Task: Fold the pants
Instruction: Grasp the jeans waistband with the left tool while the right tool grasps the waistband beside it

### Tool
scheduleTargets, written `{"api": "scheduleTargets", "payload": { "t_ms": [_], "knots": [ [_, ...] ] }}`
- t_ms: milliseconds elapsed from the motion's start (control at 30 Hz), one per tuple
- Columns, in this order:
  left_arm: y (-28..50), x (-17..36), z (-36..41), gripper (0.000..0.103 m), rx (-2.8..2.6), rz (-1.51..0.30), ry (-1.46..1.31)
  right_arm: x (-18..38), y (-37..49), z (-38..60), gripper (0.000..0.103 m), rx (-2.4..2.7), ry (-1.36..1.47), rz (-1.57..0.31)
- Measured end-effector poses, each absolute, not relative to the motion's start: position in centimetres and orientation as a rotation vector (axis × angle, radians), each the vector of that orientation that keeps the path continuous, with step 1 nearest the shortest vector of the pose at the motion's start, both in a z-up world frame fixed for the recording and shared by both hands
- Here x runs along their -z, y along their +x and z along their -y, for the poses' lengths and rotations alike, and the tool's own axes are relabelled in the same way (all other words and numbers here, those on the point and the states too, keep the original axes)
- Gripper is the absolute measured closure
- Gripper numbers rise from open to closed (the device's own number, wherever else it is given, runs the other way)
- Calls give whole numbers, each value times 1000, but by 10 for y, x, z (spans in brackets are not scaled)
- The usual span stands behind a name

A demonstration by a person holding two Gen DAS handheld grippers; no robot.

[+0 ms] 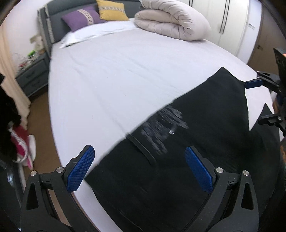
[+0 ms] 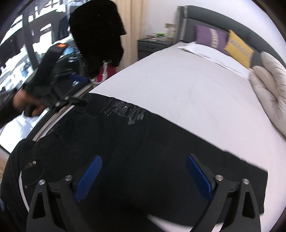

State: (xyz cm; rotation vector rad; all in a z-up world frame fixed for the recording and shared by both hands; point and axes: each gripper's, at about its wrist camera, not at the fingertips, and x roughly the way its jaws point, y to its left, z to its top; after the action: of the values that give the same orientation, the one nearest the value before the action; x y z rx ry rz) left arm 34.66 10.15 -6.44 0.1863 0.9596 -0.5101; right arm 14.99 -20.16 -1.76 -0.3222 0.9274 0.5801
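Black pants (image 1: 211, 114) with a grey print lie flat across the near edge of the white bed sheet (image 1: 125, 71). In the left wrist view my left gripper (image 1: 141, 160) is open above one end of them, one pad over the sheet and the other over the cloth. My right gripper (image 1: 259, 101) shows at the right edge by the pants' far corner. In the right wrist view my right gripper (image 2: 143, 174) stands open over the pants (image 2: 143, 135), nothing pinched. A hand holds the left gripper (image 2: 80, 89) at the upper left, near the waistband end.
A rolled beige duvet (image 1: 169, 19) lies at the head of the bed beside a purple pillow (image 1: 82, 17) and a yellow pillow (image 1: 112, 9). A grey nightstand (image 1: 32, 75) and pink items on the floor (image 1: 21, 144) are left of the bed. Dark clothing (image 2: 98, 35) hangs nearby.
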Motion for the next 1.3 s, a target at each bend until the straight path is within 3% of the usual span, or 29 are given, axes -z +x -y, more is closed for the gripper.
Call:
{"api": "scheduleTargets", "payload": {
  "t_ms": [167,367,433,533,600,633,700,833,1200,1300],
  "knots": [
    [393,111,-119,0,563,-1099,214,34,191,200,20,-672,-343,-953],
    [423,142,-131,8,609,-1184,229,53,226,185,26,-764,-363,-970],
    [427,145,-134,16,603,-1188,250,58,236,178,28,-791,-376,-983],
    [429,142,-138,39,584,-1189,258,65,247,167,31,-817,-417,-998],
    [425,138,-139,72,578,-1193,258,70,253,161,34,-826,-434,-1016],
    [424,136,-137,84,589,-1199,261,73,257,157,37,-827,-444,-1028],
    [423,134,-134,90,584,-1197,289,79,262,150,41,-834,-466,-1053],
    [418,127,-134,98,566,-1158,301,90,270,140,48,-851,-509,-1098],
    [351,94,-140,99,526,-960,316,105,303,140,48,-831,-545,-1170],
    [342,98,-133,99,523,-924,296,120,311,138,60,-849,-535,-1252]
  ]
}}
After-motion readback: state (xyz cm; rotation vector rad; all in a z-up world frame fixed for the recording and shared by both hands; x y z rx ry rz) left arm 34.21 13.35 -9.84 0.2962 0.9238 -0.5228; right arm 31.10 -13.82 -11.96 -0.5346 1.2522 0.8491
